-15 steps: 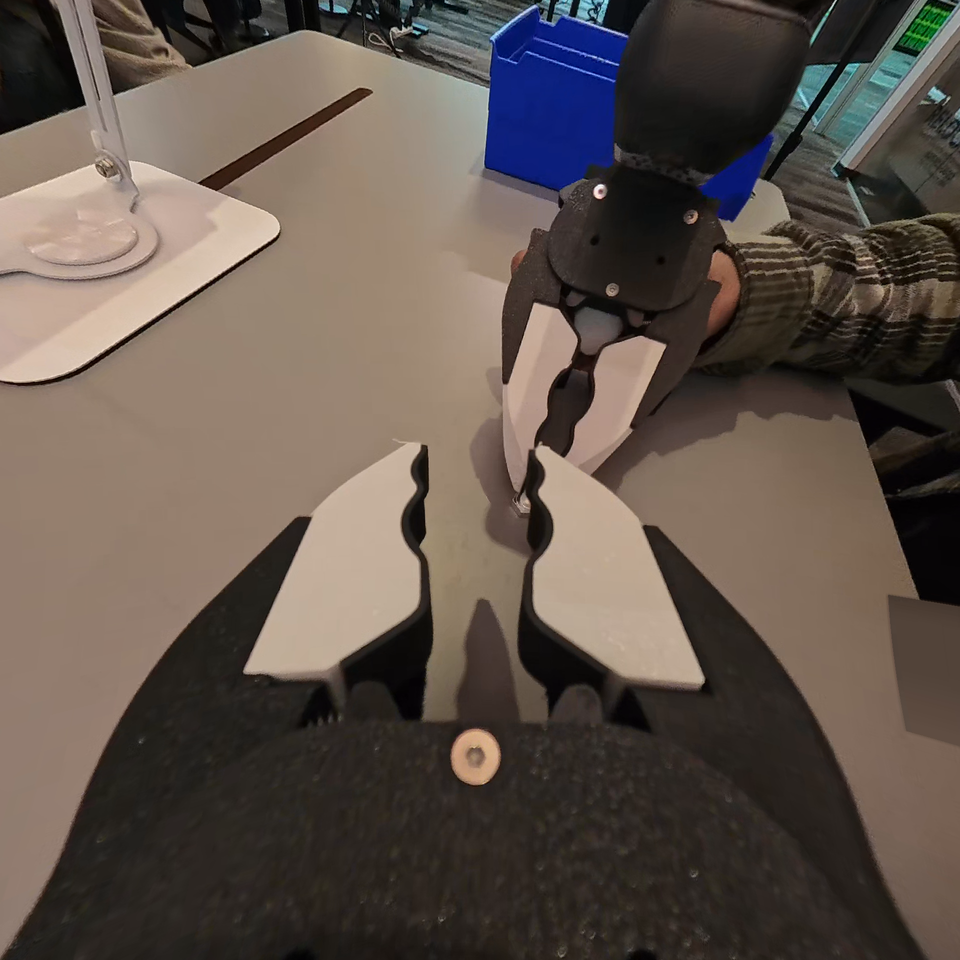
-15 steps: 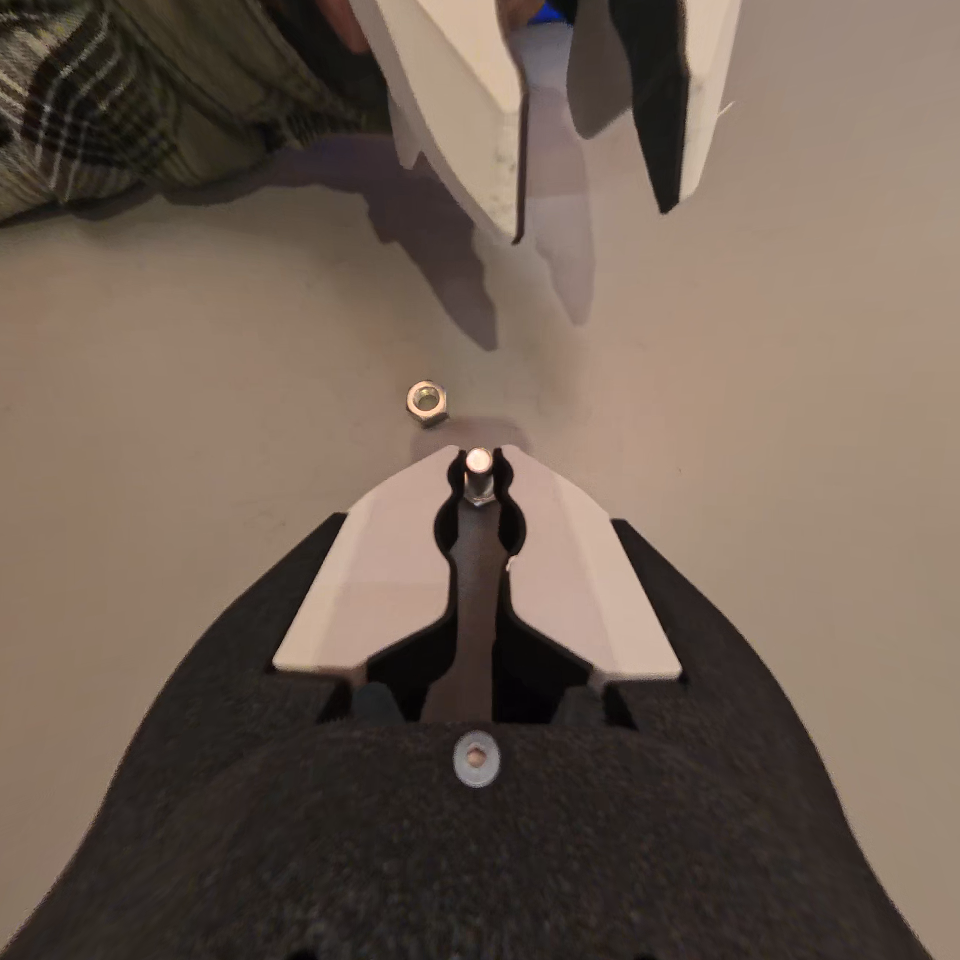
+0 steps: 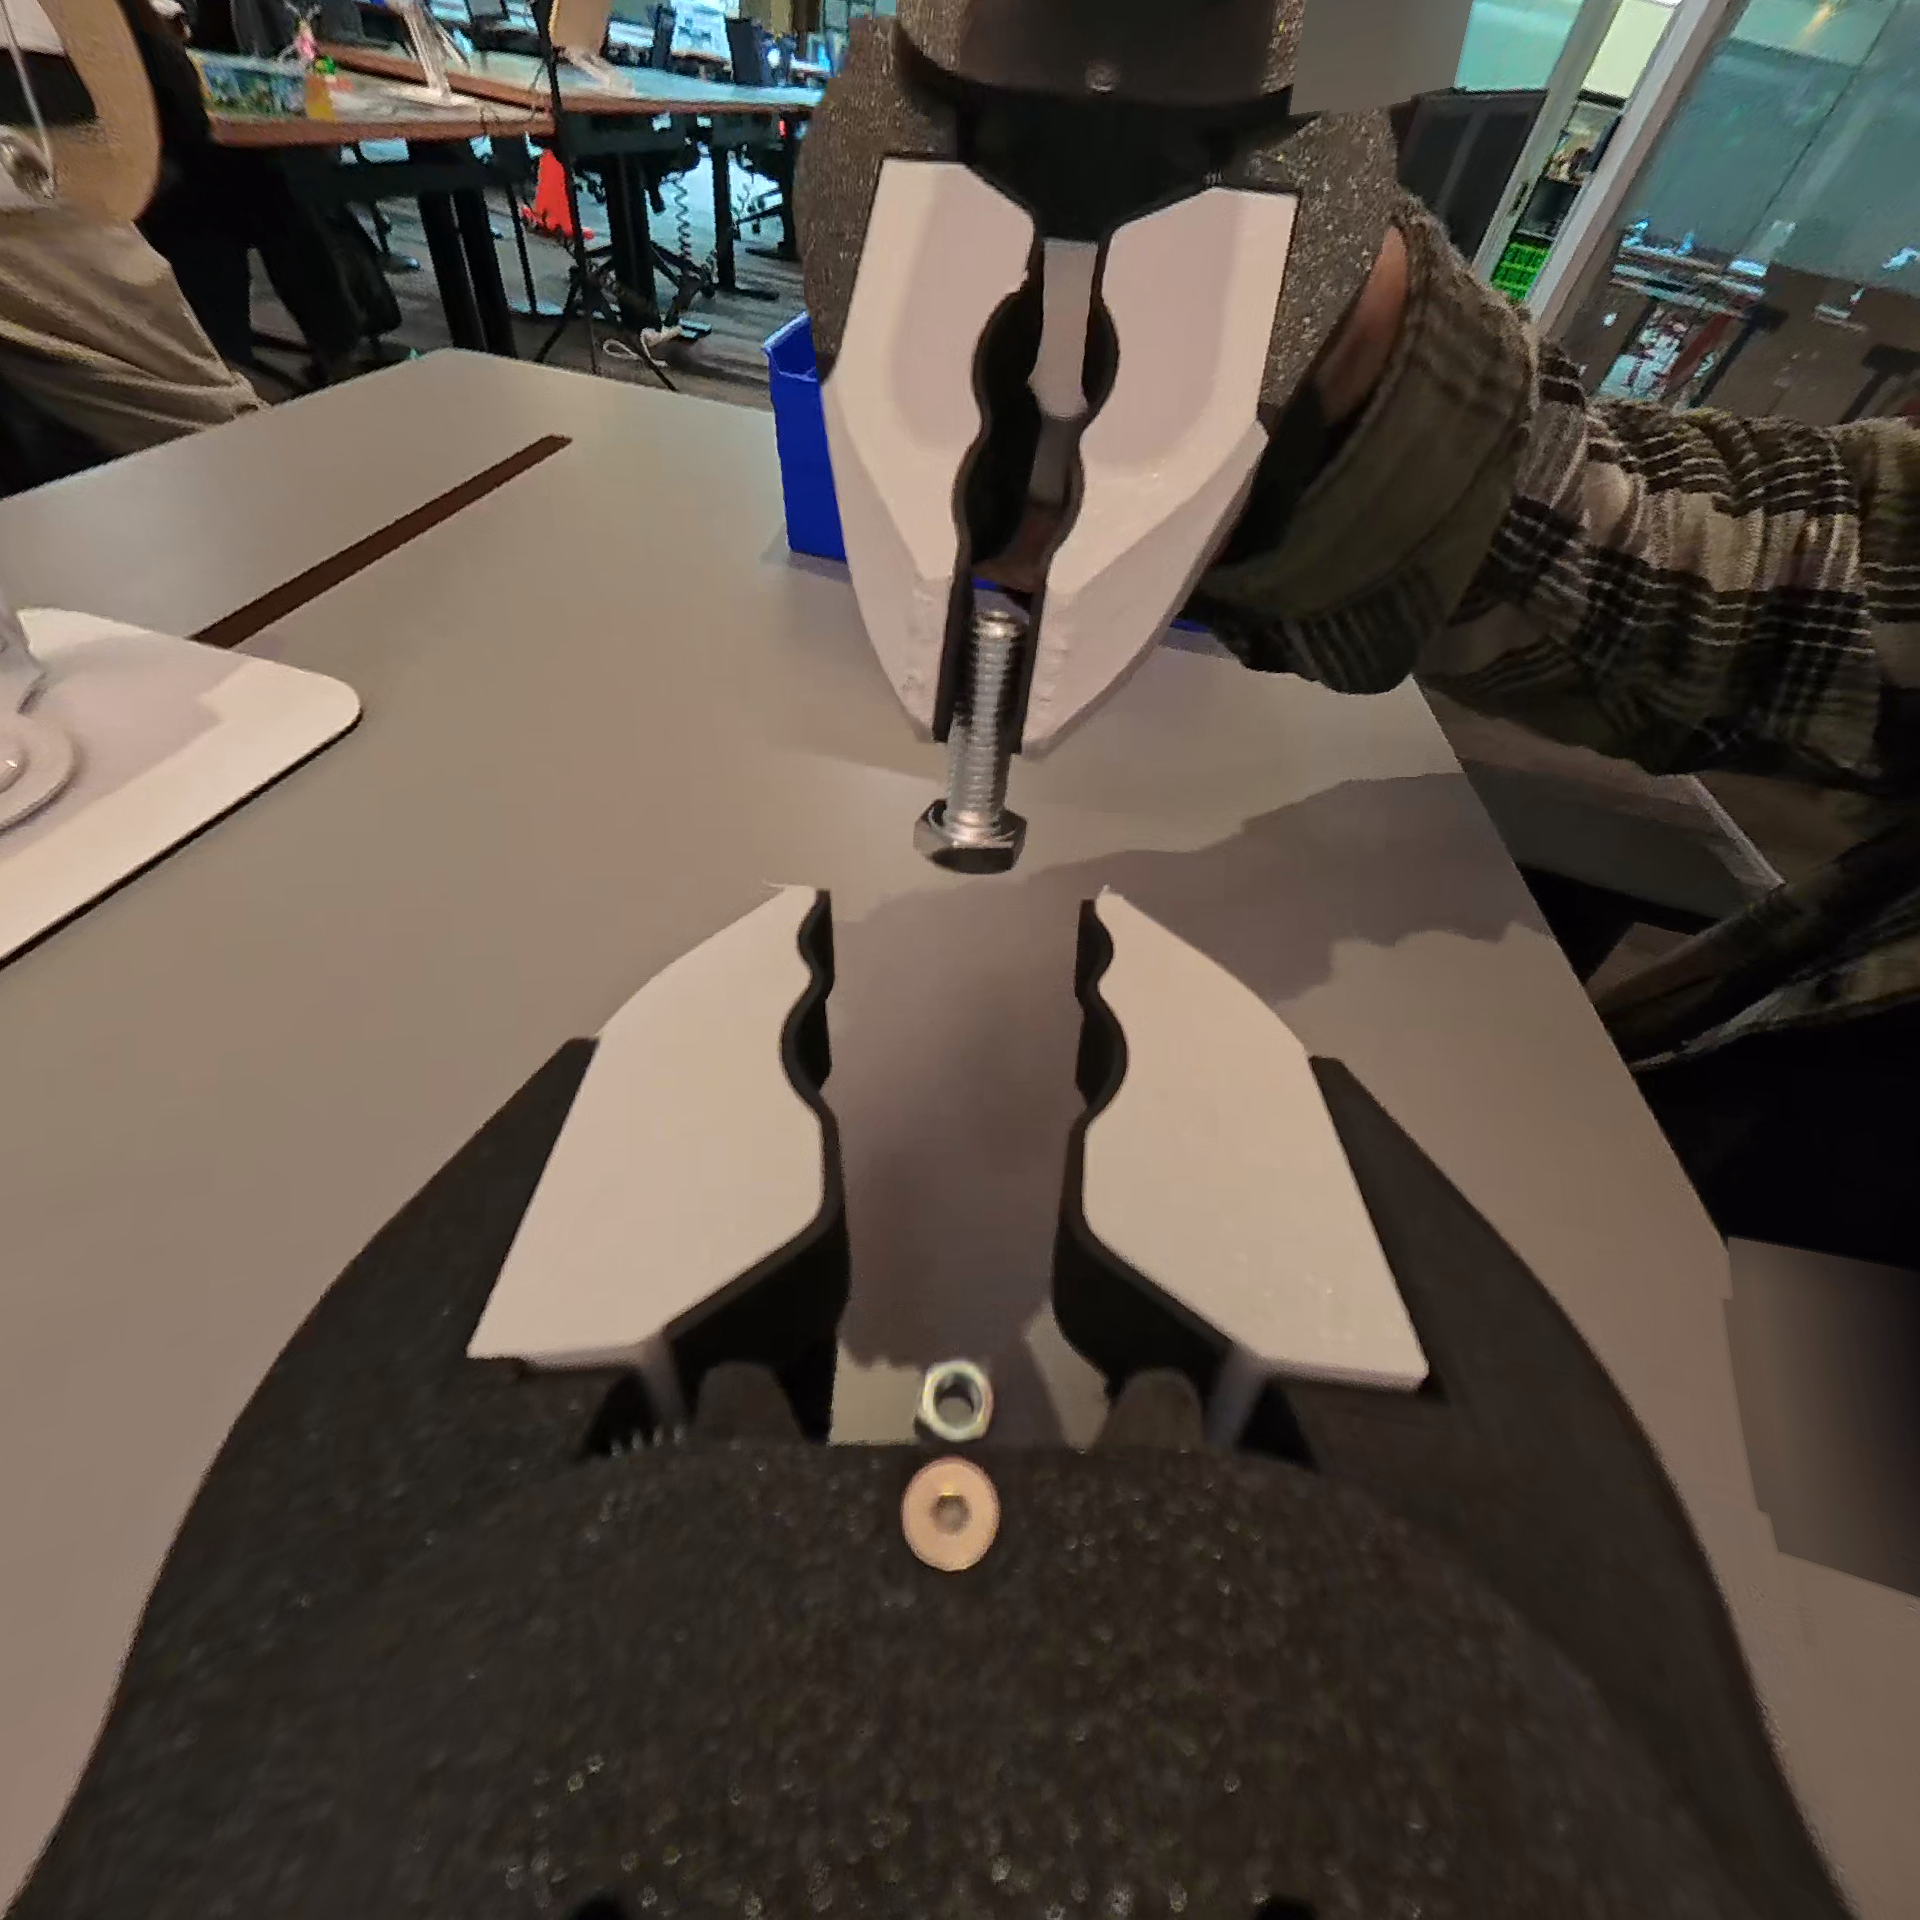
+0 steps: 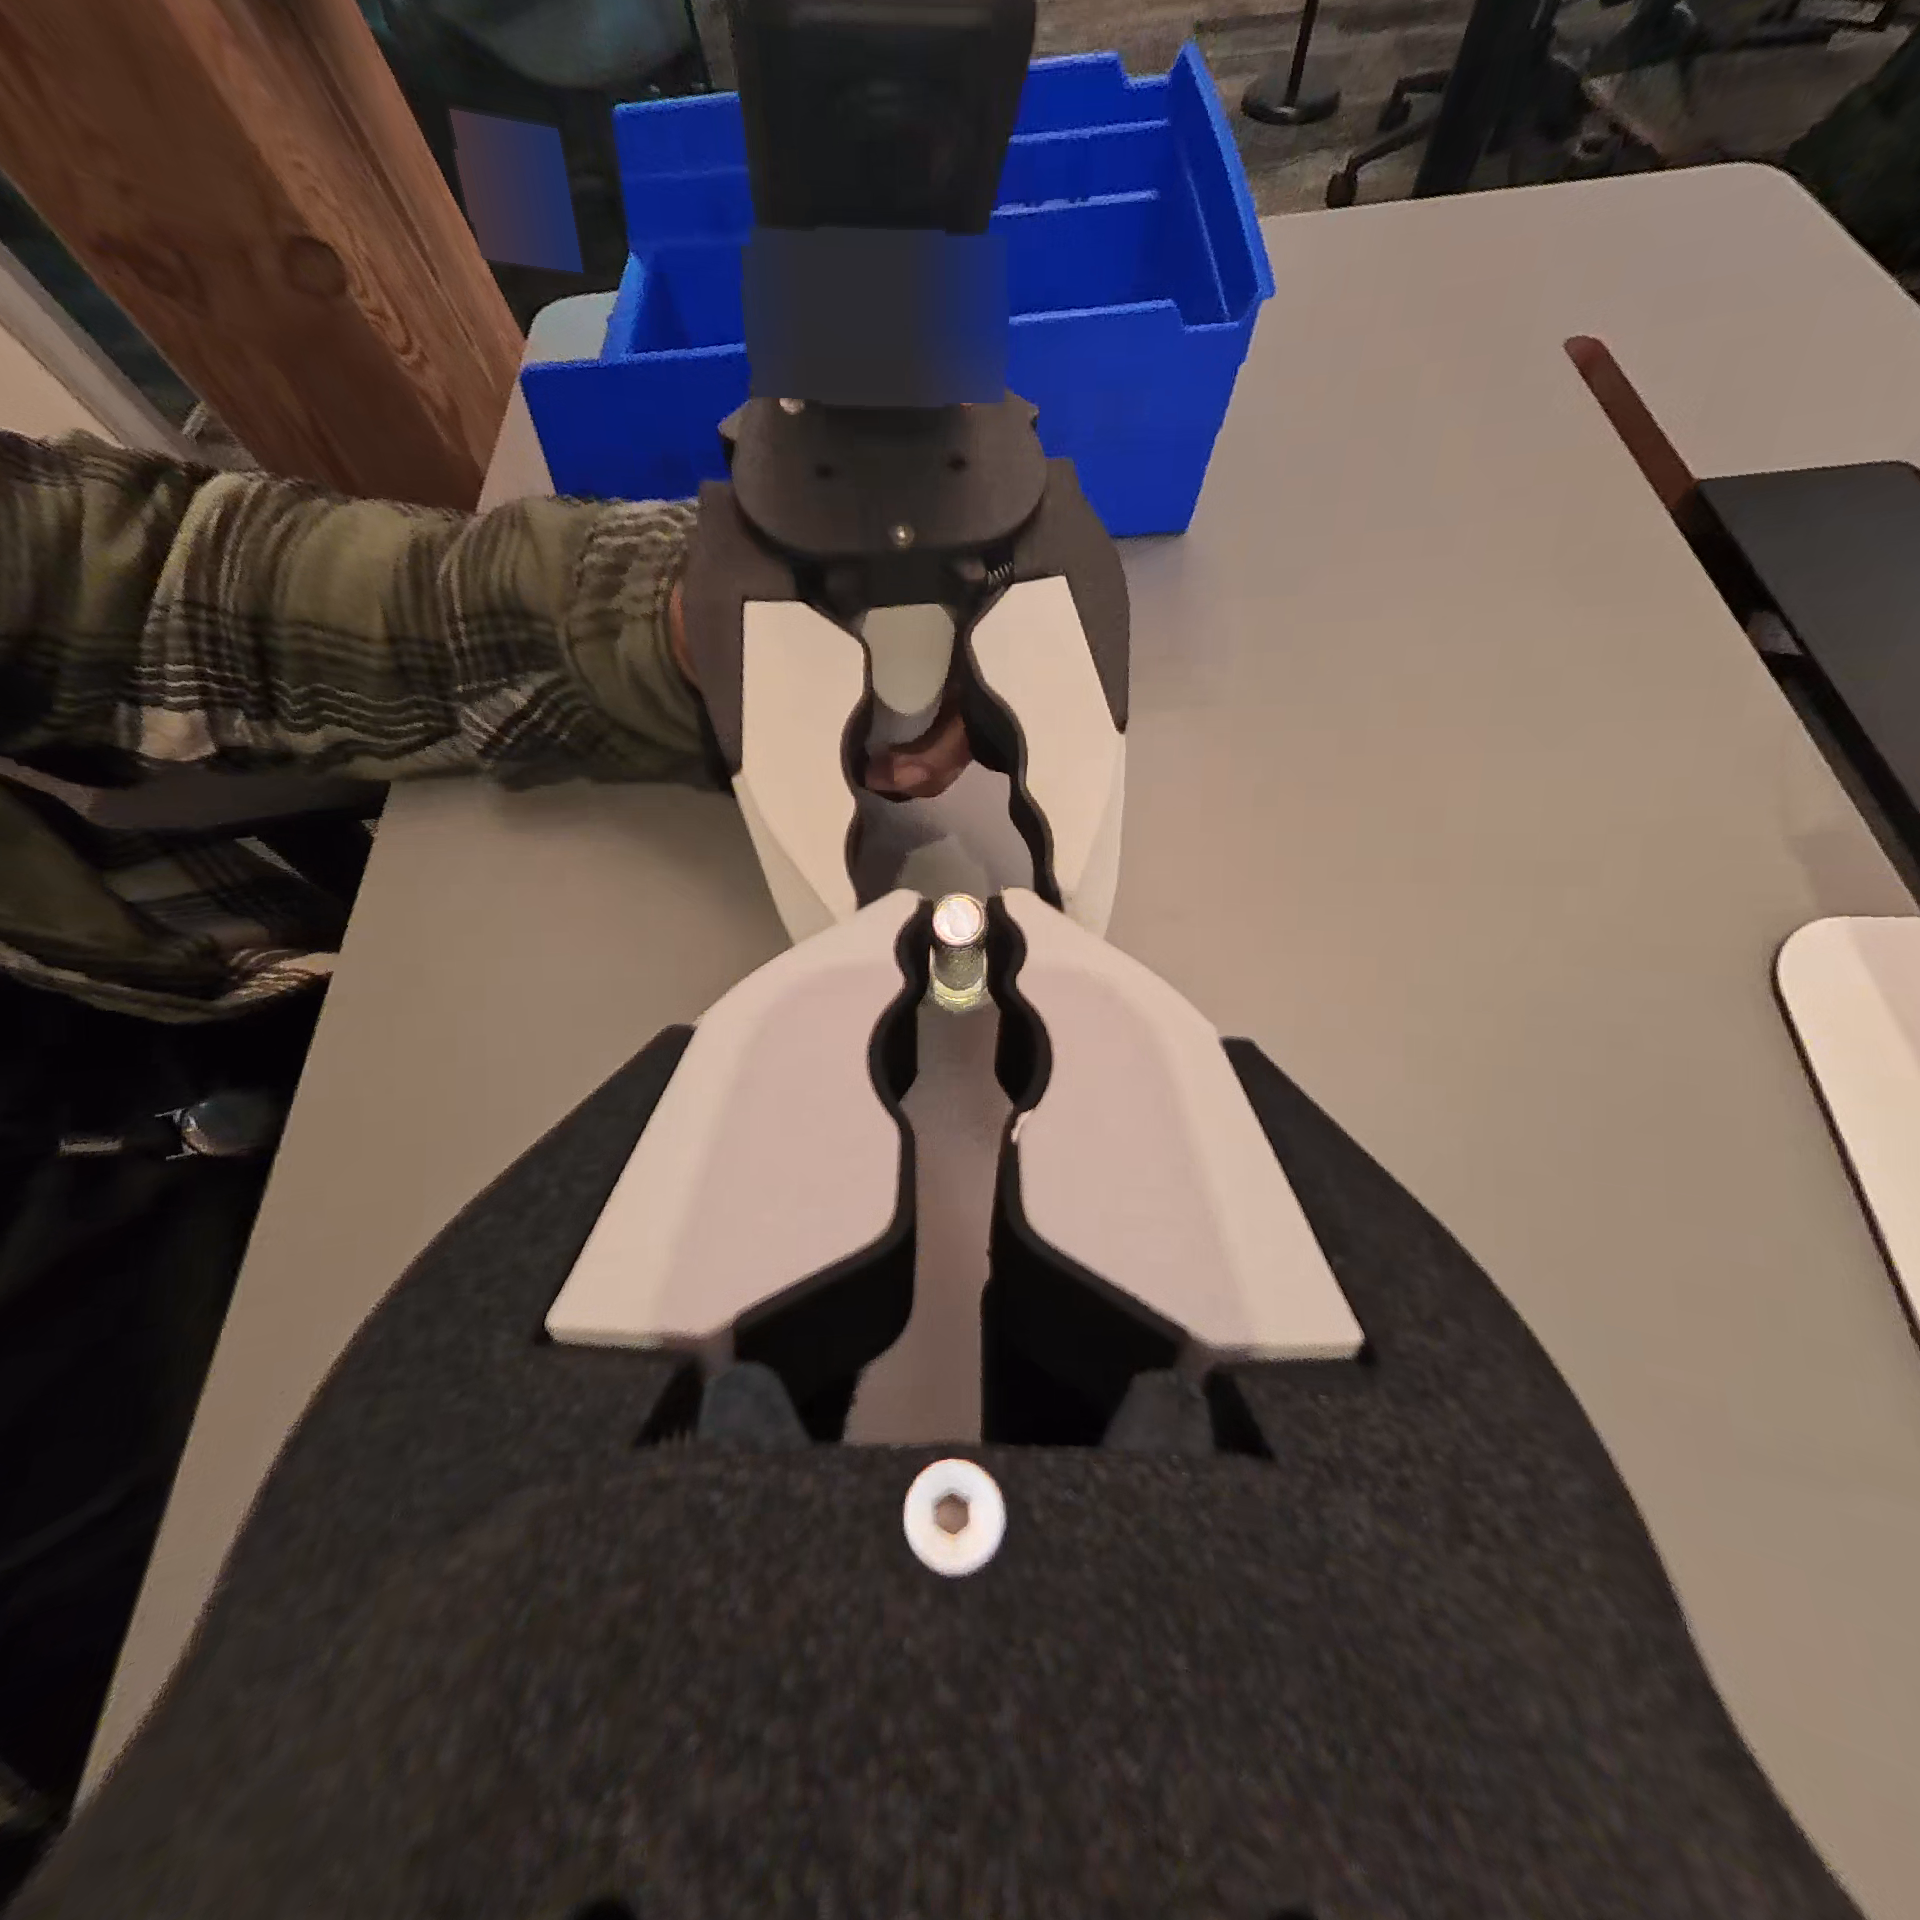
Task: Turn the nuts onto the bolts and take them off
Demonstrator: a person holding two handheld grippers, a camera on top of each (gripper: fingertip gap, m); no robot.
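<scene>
The right gripper (image 4: 958,914) has its jaws narrowed onto the threaded shank of a bolt (image 3: 977,727); in the left wrist view, at upper centre of the frame, the bolt hangs out below the white tips with its hex head lowest, clear of the counter (image 3: 520,831). In the right wrist view only the flat shank end and a little thread show at frame centre, the rest being hidden between the fingers. The left gripper (image 3: 956,904) has its jaws wide and holds nothing; its tips sit just below the bolt head in the left wrist view, apart from it, with bare grey counter between the fingers. A small hex nut (image 3: 956,1401) lies flat on the counter at lower centre of that frame, deep between the fingers near the gripper's black body; whether it touches anything but the counter cannot be told. The fingers are matt white with wavy black inner pads, the bodies black and grainy. The counter is smooth grey with rounded corners; its edge runs down the right of the left wrist view and the left of the right wrist view, close beside the grippers. A blue bin (image 4: 1122,312) stands at top centre of the right wrist view, partly hidden by the left gripper. A white pad (image 3: 177,727), cut off by the frame, lies at middle left of the left wrist view. Plaid sleeves (image 3: 1621,582) enter from the sides.
</scene>
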